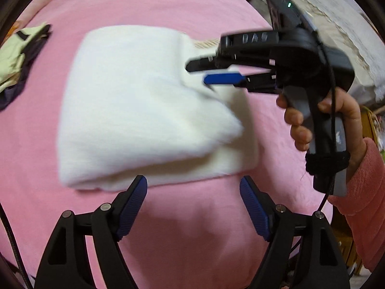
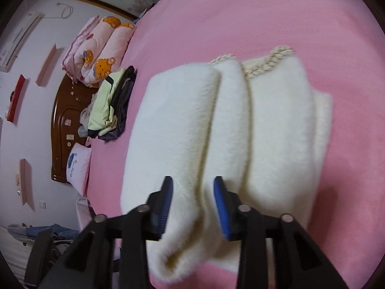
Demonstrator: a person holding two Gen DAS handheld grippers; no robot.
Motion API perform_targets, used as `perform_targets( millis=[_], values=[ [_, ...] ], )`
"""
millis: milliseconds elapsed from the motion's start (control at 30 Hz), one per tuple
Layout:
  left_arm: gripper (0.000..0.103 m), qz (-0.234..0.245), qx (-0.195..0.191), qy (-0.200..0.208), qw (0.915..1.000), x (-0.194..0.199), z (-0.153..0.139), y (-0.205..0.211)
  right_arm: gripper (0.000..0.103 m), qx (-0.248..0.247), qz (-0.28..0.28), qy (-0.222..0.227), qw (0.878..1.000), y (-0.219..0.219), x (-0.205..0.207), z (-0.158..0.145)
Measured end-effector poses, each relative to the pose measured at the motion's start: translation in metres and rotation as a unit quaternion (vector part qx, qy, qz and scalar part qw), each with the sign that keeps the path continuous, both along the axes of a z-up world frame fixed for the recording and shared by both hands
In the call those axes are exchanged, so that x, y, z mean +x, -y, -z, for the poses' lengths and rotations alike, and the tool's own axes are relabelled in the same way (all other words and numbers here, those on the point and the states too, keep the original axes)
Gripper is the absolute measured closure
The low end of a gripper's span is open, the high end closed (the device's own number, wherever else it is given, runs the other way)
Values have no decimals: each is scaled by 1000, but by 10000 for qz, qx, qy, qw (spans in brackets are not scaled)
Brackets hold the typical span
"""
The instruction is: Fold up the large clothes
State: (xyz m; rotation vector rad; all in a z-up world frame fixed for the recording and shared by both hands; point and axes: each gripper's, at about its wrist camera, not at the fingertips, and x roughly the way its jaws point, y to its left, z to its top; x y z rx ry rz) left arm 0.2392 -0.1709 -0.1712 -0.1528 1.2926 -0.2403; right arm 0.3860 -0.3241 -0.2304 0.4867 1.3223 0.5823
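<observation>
The bed (image 1: 180, 4) is plain pink. The folded garment (image 1: 134, 110) is cream-white and fuzzy, with a beige braided trim (image 2: 267, 62). Each hand-held gripper is black with ribbed blue pads (image 1: 133, 207). The sleeve (image 1: 368, 192) is coral pink. The pile (image 2: 108, 106) shows pale green over dark purple. The quilt (image 2: 101, 50) is pink with orange bears.

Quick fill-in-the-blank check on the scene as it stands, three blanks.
1. The folded white garment lies on a ___ bedspread.
2. The left gripper has its jaws ___, with nothing between them.
3. A fold of the garment sits between the fingers of the ___ gripper.

Missing words: pink; open; right
</observation>
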Motion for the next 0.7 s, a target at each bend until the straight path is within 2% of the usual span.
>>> perform_targets(
  millis=[67, 167, 267, 300, 333, 367, 400, 500, 567, 700],
  values=[
    [24, -281, -15, -18, 9996, 8, -3, -16, 64, -217, -96, -129, 9996, -16, 5, 6],
    [24, -631, -72, -49, 9980, 6, -6, -45, 64, -269, -253, -467, 9982, -39, 13, 23],
    [24, -946, 93, 18, 9955, 6, -6, -64, 62, -233, -137, -623, 9977, -50, 18, 34],
    [24, -1041, 130, 19, 9945, 5, -6, -67, 64, -269, -116, -609, 9977, -53, 18, 35],
    [24, -1128, 168, 16, 9935, 6, -7, -72, 69, -287, -139, -541, 9980, -54, 19, 35],
    [24, -1218, 222, 13, 9923, 5, -6, -77, 86, -236, -158, -459, 9985, -54, 18, 33],
    [24, -1335, 305, 4, 9906, 4, -4, -87, 89, -105, -140, -398, 9991, -53, 17, 32],
    [24, -1612, 439, 39, 9859, 7, -2, -112, 92, 208, 65, -205, 9996, -39, 12, 21],
    [24, -1673, 527, 103, 9844, 14, 3, -109, 92, 293, 225, 31, 9993, -31, 7, 6],
    [24, -1664, 637, 191, 9838, 24, 3, -110, 93, -221, 382, 673, 9968, -20, -9, -33]
  ],
)
